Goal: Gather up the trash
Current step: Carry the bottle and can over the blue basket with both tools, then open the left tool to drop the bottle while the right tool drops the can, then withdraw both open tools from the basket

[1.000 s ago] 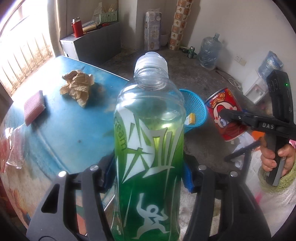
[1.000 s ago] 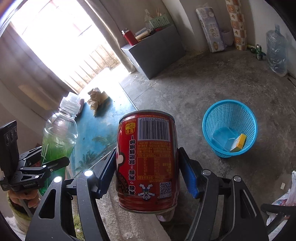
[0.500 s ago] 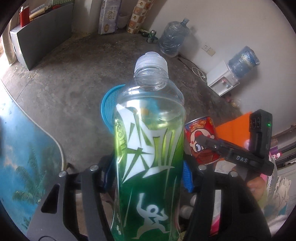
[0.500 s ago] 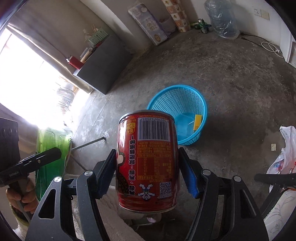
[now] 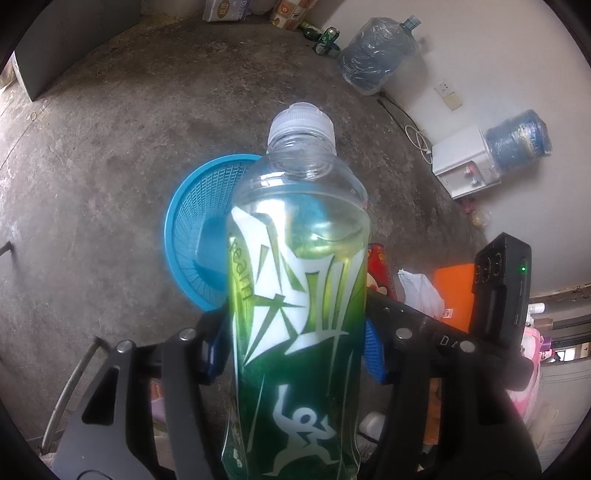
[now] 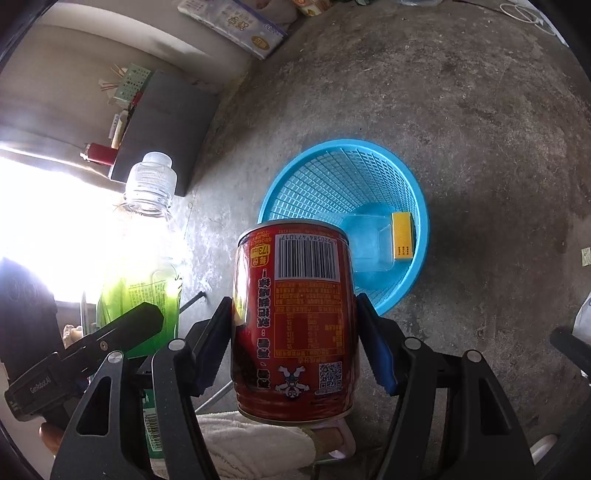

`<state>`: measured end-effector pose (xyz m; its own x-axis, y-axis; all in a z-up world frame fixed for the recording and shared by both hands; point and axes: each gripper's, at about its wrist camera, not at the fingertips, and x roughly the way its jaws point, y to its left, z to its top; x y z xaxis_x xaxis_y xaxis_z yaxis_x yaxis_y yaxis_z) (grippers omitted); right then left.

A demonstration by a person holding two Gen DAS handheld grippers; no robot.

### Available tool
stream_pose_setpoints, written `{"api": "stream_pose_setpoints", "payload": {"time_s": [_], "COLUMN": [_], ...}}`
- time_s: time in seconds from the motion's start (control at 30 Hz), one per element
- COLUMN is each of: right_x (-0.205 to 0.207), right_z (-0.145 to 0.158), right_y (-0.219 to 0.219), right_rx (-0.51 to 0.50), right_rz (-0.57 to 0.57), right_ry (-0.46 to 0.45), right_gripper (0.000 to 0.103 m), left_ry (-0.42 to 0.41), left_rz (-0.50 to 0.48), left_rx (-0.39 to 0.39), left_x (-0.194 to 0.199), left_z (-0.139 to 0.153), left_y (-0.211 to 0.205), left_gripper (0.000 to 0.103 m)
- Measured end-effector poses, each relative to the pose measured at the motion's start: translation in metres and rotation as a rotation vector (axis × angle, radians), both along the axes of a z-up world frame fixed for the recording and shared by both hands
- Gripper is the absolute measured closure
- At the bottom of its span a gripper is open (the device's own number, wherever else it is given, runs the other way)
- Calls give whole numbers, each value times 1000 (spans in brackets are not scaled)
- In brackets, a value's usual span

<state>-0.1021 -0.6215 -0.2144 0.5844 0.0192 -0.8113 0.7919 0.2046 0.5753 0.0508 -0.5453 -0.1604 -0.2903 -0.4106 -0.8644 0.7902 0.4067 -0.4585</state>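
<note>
My left gripper (image 5: 297, 349) is shut on a clear plastic bottle with a green label (image 5: 299, 295), held upright above the concrete floor. Behind the bottle stands the blue mesh basket (image 5: 192, 229), partly hidden by it. My right gripper (image 6: 295, 345) is shut on a red can with a barcode (image 6: 295, 325). The blue basket (image 6: 415, 240) lies just beyond the can and holds a clear plastic tray (image 6: 369, 240) and a small yellow box (image 6: 402, 236). The green bottle (image 6: 144, 266) and left gripper (image 6: 92, 350) show at the left of the right wrist view; the red can (image 5: 380, 269) peeks out right of the bottle.
Two large water jugs (image 5: 376, 55) and a white dispenser (image 5: 465, 166) stand by the wall. An orange item (image 5: 454, 291) and a white plastic bag (image 5: 421, 291) lie at the right. A dark cabinet (image 6: 162, 125) and a paper pack (image 6: 236, 26) stand farther off. Bare concrete floor surrounds the basket.
Both grippers swung away from the blue table and sank toward the floor, each keeping its hold. The basket has come much closer and now sits just beyond both grippers.
</note>
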Motion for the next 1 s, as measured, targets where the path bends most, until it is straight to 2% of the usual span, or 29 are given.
{"api": "stream_pose_setpoints", "payload": {"time_s": [0.03,0.07,0.13,0.23,0.47,0.77,1.0], "right_x": [4,6,10,9,11,-8,-31], "right_z": [-7,-14,-28,-43,-46,-19,23], "right_y": [-7,-11,-20,-26,-21,-3,21], "right_rx": [6,16,36,48,21,-33,-78], "right_rz": [-15,-32,-59,-89,-63,-40,-45], "right_ry": [8,18,33,35,57,51,4], "right_gripper": [39,38,37,36,36,36,36], "left_ry": [-2,-3,-13,29,33,25,-13], "left_rz": [18,34,64,78,83,66,20], "left_rx": [-9,-26,-46,-58,-68,-96,-140], "left_x": [4,9,16,24,33,24,4], "left_z": [-5,-9,-15,-24,-30,-12,27], "left_y": [-5,-8,-11,-9,4,16,38], "left_gripper": [45,36,29,29,29,29,29]}}
